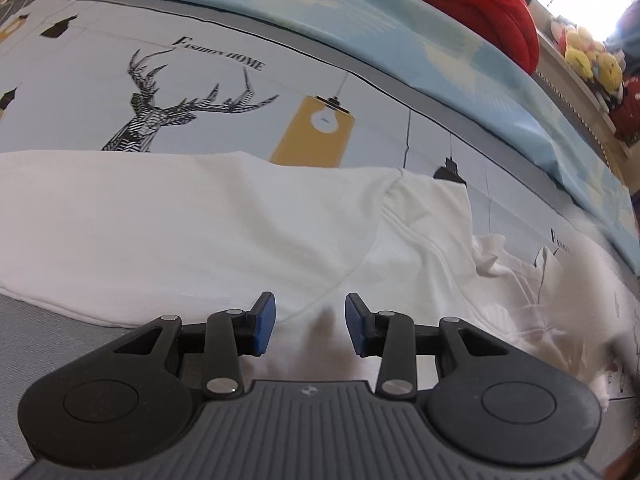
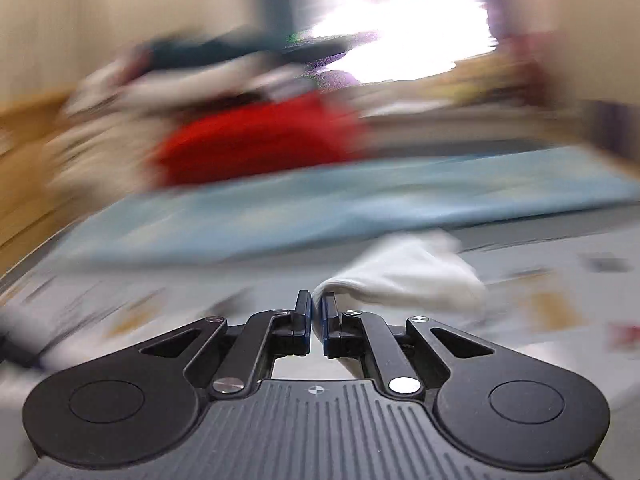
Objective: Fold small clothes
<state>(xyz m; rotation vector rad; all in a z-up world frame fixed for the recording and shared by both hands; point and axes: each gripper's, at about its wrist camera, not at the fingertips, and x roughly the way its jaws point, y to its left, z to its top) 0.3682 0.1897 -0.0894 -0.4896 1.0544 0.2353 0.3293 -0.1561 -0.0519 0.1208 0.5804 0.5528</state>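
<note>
A white garment (image 1: 208,224) lies spread across the printed bedsheet (image 1: 240,92), its right part (image 1: 520,292) bunched and blurred. My left gripper (image 1: 311,322) hovers over the garment's near hem, open, blue pads apart with only cloth beneath them. In the right wrist view, heavily blurred, my right gripper (image 2: 317,316) is shut on a fold of the white garment (image 2: 408,276), which trails up and to the right from the pinched jaws above the sheet.
A light blue blanket (image 1: 400,28) lies along the bed's far side, a red cushion or cloth (image 1: 472,0) behind it. Yellow plush toys (image 1: 592,60) sit on a shelf at right. A bright window (image 2: 400,28) glares in the right wrist view.
</note>
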